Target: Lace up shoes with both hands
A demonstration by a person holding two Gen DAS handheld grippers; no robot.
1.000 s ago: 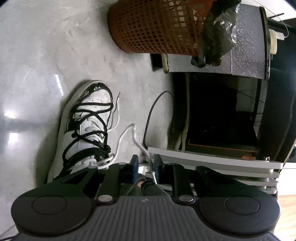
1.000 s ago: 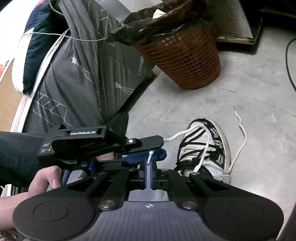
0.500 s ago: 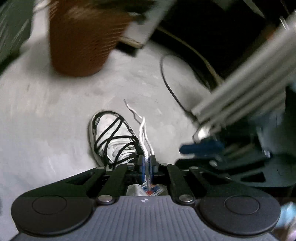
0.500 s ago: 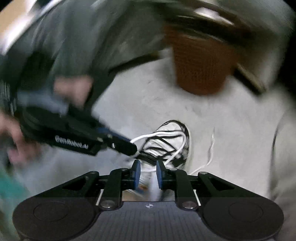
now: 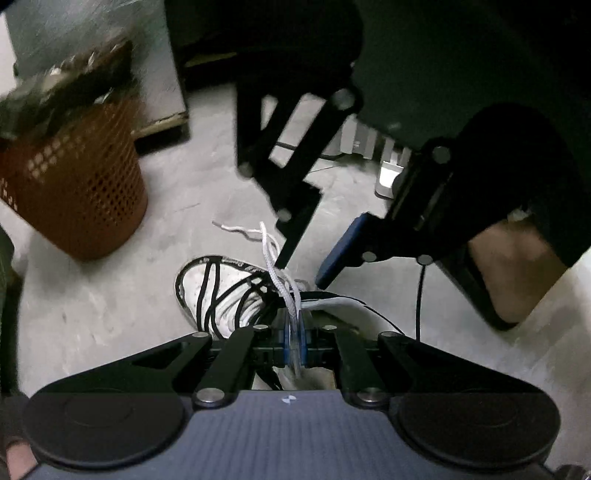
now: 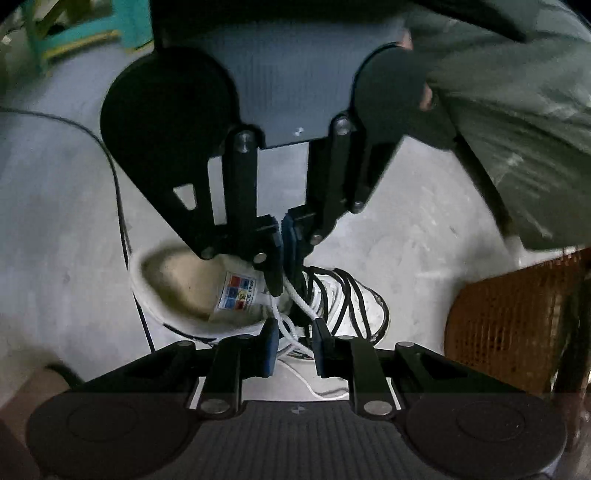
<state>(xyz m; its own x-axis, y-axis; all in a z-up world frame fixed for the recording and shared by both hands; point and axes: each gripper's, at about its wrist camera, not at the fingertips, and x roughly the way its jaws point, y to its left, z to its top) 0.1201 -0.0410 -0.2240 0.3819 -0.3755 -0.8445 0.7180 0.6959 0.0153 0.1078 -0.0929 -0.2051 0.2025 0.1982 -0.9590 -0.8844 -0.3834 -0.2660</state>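
Observation:
A white sneaker (image 5: 218,291) with black trim and black lacing stands on the grey floor, its opening (image 6: 184,288) facing up. My left gripper (image 5: 293,323) is shut on the white lace (image 5: 275,273), which runs up between its blue pads. In the right wrist view the left gripper (image 6: 284,275) hangs over the shoe's tongue with the white lace (image 6: 300,302) trailing down from it. My right gripper (image 6: 295,345) stands open just above the shoe. White lace strands pass loosely between its pads without being pinched. From the left wrist view the right gripper (image 5: 301,273) points down opposite mine.
An orange mesh basket (image 5: 77,192) with a dark bag stands left of the shoe, also the basket (image 6: 517,325). A black cable (image 6: 118,184) runs over the floor beside the shoe. A person's bare leg (image 5: 513,273) and dark furniture are at the right. A teal stool (image 6: 74,33) stands far off.
Both grippers have rolled and swung over the shoe to face each other. The right gripper let go of the white lace and opened. The left gripper now pinches that lace.

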